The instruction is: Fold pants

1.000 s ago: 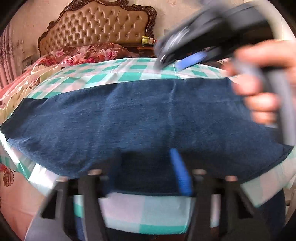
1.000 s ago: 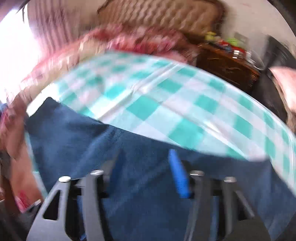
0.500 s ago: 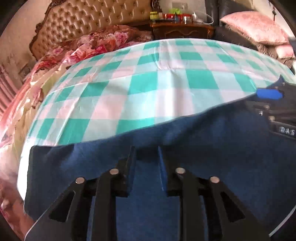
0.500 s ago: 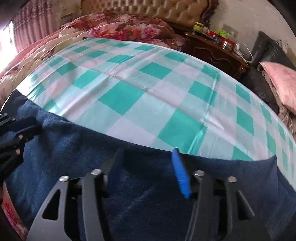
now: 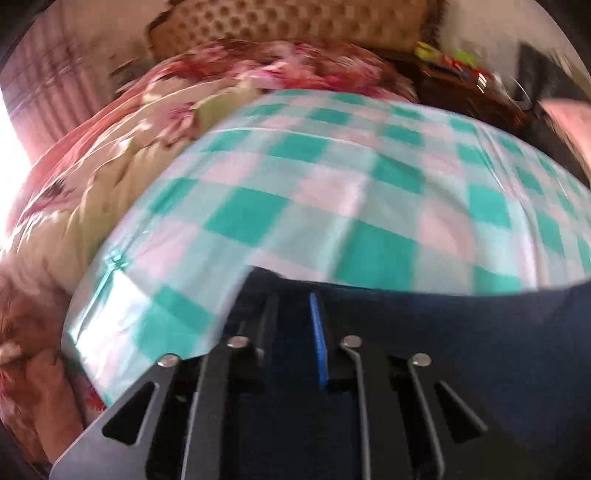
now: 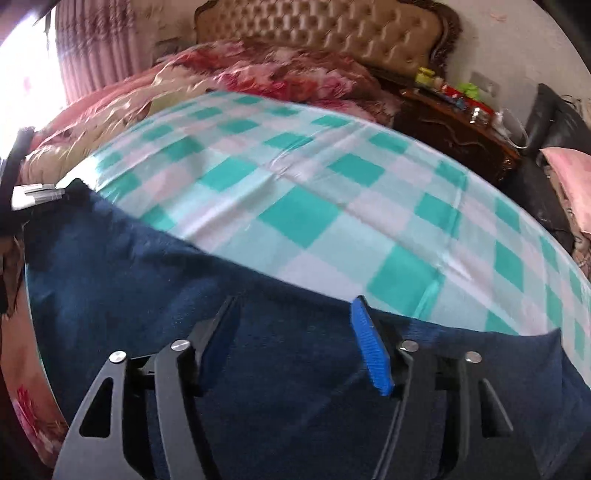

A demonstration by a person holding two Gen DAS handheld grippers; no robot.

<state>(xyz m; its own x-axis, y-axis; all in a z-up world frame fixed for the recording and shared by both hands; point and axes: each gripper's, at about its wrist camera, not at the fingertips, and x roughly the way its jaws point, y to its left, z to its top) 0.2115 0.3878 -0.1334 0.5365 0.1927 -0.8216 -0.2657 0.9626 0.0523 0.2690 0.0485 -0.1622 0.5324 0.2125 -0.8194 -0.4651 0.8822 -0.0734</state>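
Note:
Dark blue pants (image 6: 129, 288) lie flat along the near edge of a teal and white checked cloth (image 6: 295, 199). My right gripper (image 6: 295, 314) is open above the pants' far edge, fingers wide apart with nothing between them. My left gripper (image 5: 293, 314) is at the pants' left end (image 5: 443, 332), its fingers close together with the dark fabric between them; the view is blurred. The left gripper's body also shows in the right wrist view (image 6: 26, 199) at the pants' far left corner.
A floral quilt (image 6: 258, 74) and tufted headboard (image 6: 321, 33) lie behind the cloth. A dark wooden nightstand (image 6: 454, 125) with small items stands at the right, with pink pillows (image 6: 569, 173) beyond. The cloth's left edge (image 5: 96, 295) drops off.
The left gripper has moved left to the pants' left end and its fingers have closed in further. The right gripper has stayed open over the far edge.

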